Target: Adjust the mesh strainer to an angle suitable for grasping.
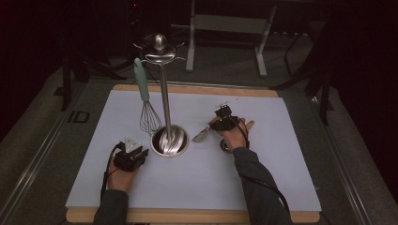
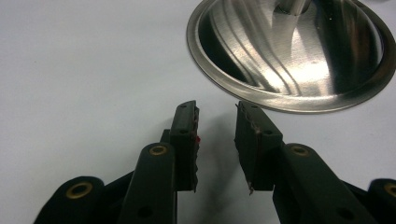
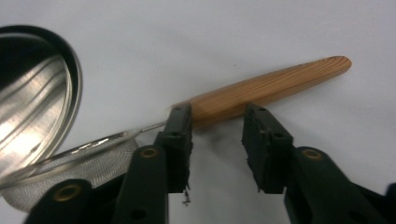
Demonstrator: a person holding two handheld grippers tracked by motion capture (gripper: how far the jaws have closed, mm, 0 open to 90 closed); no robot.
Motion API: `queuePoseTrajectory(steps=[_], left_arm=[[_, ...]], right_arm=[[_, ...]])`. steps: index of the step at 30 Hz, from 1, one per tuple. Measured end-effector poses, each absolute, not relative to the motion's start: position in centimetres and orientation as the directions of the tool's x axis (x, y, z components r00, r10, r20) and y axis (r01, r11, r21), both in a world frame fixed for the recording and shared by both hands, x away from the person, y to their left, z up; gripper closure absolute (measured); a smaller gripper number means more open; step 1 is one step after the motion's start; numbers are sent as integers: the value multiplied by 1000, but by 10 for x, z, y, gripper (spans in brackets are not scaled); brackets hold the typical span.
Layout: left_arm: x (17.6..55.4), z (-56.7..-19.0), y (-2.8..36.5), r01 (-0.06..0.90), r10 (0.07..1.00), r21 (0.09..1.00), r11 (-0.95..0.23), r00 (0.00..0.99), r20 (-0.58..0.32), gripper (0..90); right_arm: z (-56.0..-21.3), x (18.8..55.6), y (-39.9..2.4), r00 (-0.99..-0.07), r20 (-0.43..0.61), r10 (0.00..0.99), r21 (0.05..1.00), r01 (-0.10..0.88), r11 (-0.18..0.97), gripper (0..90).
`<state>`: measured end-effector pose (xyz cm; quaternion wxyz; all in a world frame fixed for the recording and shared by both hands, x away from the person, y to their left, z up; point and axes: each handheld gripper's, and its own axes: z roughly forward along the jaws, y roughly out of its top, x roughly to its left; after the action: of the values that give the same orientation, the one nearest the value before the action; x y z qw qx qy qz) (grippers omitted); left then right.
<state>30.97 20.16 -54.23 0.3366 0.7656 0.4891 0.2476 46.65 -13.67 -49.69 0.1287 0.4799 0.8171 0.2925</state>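
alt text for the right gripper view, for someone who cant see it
Two open black jaws of the right gripper stand over the wooden handle of a small mesh strainer lying on a white table, pads not pressing it. A shiny steel base dish sits at the left edge.

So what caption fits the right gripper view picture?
Open right gripper over a wooden-handled strainer beside the steel stand base.

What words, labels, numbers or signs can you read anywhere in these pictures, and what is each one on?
"ID": pale letters on the dark floor strip left of the white table top, seen from the high view.
No other text: the steel stand base, the wooden handle, the whisk and the black fingers carry no readable marking.
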Motion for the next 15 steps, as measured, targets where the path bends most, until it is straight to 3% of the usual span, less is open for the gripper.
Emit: queuePoseTrajectory(steps=[10,15], left_arm=[[310,-543,201,581,916,758,-295,398,51,691],[310,-543,201,581,916,758,-295,399,51,690]], right_arm=[[-497,469,-143,-454,180,872,599,754,269,529],[-500,470,-143,-428,180,886,579,774,256,503]])
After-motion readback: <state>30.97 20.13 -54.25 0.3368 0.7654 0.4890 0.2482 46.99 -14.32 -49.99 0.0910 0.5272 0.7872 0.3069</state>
